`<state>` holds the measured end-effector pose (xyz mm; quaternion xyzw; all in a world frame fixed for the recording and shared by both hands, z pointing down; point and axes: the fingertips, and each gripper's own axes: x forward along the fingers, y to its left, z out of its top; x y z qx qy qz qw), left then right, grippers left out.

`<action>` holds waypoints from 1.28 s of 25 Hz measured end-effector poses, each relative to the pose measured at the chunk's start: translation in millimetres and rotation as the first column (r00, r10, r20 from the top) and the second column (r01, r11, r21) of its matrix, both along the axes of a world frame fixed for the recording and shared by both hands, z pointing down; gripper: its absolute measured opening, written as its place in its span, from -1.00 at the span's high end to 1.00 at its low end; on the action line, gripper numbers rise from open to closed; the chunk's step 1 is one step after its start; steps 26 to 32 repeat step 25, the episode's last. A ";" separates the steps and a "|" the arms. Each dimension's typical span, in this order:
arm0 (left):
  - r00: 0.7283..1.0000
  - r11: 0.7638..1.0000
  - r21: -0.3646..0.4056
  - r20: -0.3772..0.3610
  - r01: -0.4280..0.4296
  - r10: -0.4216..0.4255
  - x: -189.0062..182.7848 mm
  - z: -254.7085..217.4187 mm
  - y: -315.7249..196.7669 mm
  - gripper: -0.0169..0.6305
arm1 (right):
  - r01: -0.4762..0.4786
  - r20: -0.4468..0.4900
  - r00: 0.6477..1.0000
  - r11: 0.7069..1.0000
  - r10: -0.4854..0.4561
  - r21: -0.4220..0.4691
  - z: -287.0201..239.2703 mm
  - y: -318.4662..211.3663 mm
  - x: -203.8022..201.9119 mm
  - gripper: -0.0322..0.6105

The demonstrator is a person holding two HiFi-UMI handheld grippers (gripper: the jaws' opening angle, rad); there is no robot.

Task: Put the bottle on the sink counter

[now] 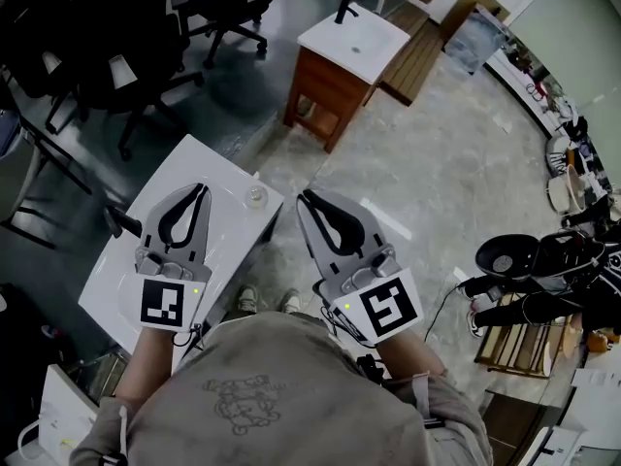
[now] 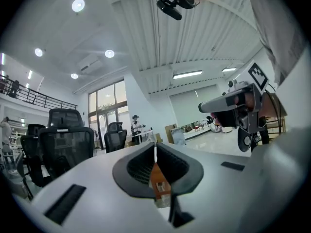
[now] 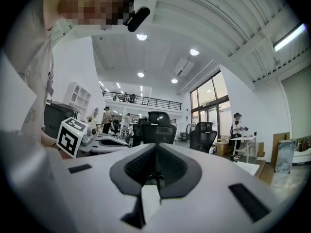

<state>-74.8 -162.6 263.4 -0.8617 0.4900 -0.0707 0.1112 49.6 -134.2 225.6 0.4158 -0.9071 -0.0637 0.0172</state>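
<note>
The left hand-held gripper [image 1: 201, 189] is held with its jaws pressed together, and nothing is caught between them; in the left gripper view only a thin slit is left between the dark pads. The right hand-held gripper [image 1: 307, 198] is likewise closed tight on nothing, and its pads are seen meeting in the right gripper view. Both are held out roughly level in front of the person, side by side and apart, and each carries a cube with square markers at its rear end.

In the head view the left hand-held gripper is seen above a white desk [image 1: 221, 168], while the right one is seen above the grey floor [image 1: 437, 173], just past the desk's right-hand edge. The bottle [image 1: 255, 195], small and clear and viewed from above, is set on the desk near its far right corner. It appears between the tips of the two hand-held grippers and is touched by neither. A black tap [image 1: 121, 223] is fixed on the desk to the left of the left hand-held gripper.

Farther off, a wooden cabinet [image 1: 325, 90] with a white top is placed on the floor, well apart from the desk. Black office chairs [image 1: 116, 37] are grouped at the upper left.
</note>
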 end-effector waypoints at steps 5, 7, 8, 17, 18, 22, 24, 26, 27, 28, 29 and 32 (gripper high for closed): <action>0.999 1.000 -0.022 0.039 0.016 -0.015 -3.3 12.8 1.9 0.86 | -0.003 -0.025 1.000 1.000 0.002 -0.021 9.2 -3.9 -3.3 0.78; 0.999 0.999 -0.050 0.039 0.015 -0.013 -8.4 25.0 -9.1 0.86 | -0.003 -0.022 1.000 1.000 0.002 -0.031 15.9 -15.5 -8.3 0.78; 0.999 0.998 -0.059 0.038 0.014 -0.012 -9.3 27.9 -11.4 0.86 | -0.002 -0.017 1.000 0.999 0.002 -0.037 17.4 -18.6 -8.5 0.78; 0.999 0.997 -0.066 0.030 0.027 -0.025 -14.7 31.7 -18.6 0.86 | -0.017 0.039 0.999 0.999 0.019 -0.031 19.1 -31.0 -5.3 0.78; 0.999 0.998 -0.064 0.030 0.026 -0.024 -14.9 32.8 -20.3 0.86 | -0.018 0.038 0.999 0.999 0.019 -0.029 20.3 -33.0 -5.8 0.78; 0.999 0.997 -0.068 0.039 0.027 -0.024 -5.1 24.2 5.0 0.86 | -0.016 0.036 0.999 1.000 0.017 -0.025 9.7 -9.6 3.9 0.78; 0.998 0.997 -0.074 0.049 0.029 -0.026 -1.1 20.9 15.9 0.86 | -0.018 0.046 0.999 1.000 0.019 -0.021 2.8 1.2 8.6 0.78; 0.998 0.997 -0.076 0.054 0.031 -0.027 0.7 19.5 20.6 0.86 | -0.019 0.053 0.998 1.000 0.020 -0.018 -0.6 6.1 10.8 0.78; 0.998 0.997 -0.076 0.054 0.031 -0.027 0.7 19.5 20.6 0.86 | -0.019 0.053 0.998 1.000 0.020 -0.018 -0.6 6.1 10.8 0.78; 0.998 0.997 -0.076 0.054 0.031 -0.027 0.7 19.5 20.6 0.86 | -0.019 0.053 0.998 1.000 0.020 -0.018 -0.6 6.1 10.8 0.78; 0.998 0.997 -0.076 0.054 0.031 -0.027 0.7 19.5 20.6 0.86 | -0.019 0.053 0.998 1.000 0.020 -0.018 -0.6 6.1 10.8 0.78; 0.998 0.997 -0.076 0.054 0.031 -0.027 0.7 19.5 20.6 0.86 | -0.019 0.053 0.998 1.000 0.020 -0.018 -0.6 6.1 10.8 0.78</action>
